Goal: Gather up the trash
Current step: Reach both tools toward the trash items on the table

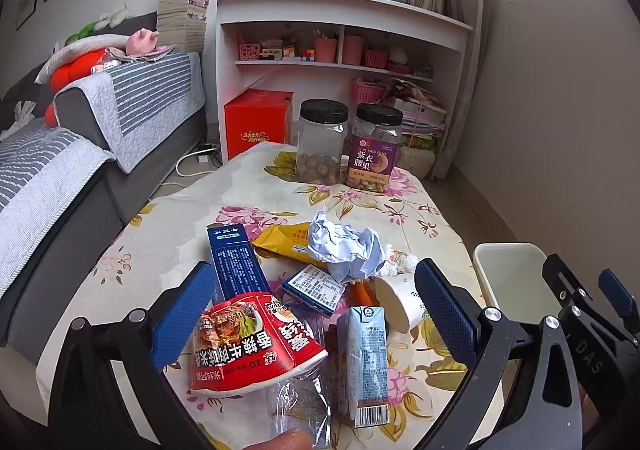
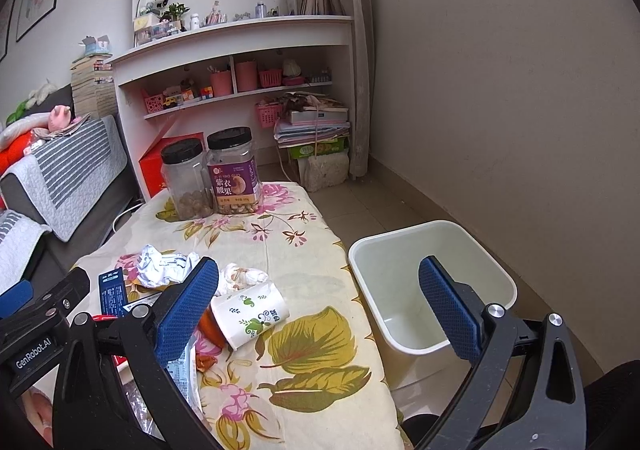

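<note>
Left wrist view: left hand-held gripper (image 1: 316, 314), jaws wide and empty, over the crushed red noodle cup (image 1: 256, 346) at lower centre; right wrist view: right hand-held gripper (image 2: 320, 310) likewise empty, white plastic bin (image 2: 432, 290) centre-right—first pickup pending, closure required.

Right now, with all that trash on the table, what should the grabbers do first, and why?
Probably lower the left gripper onto the red noodle wrapper and close on it. Both grippers are open and hold nothing, that wrapper lies nearest between the left fingers, and the white bin beside the table looks empty.
</note>
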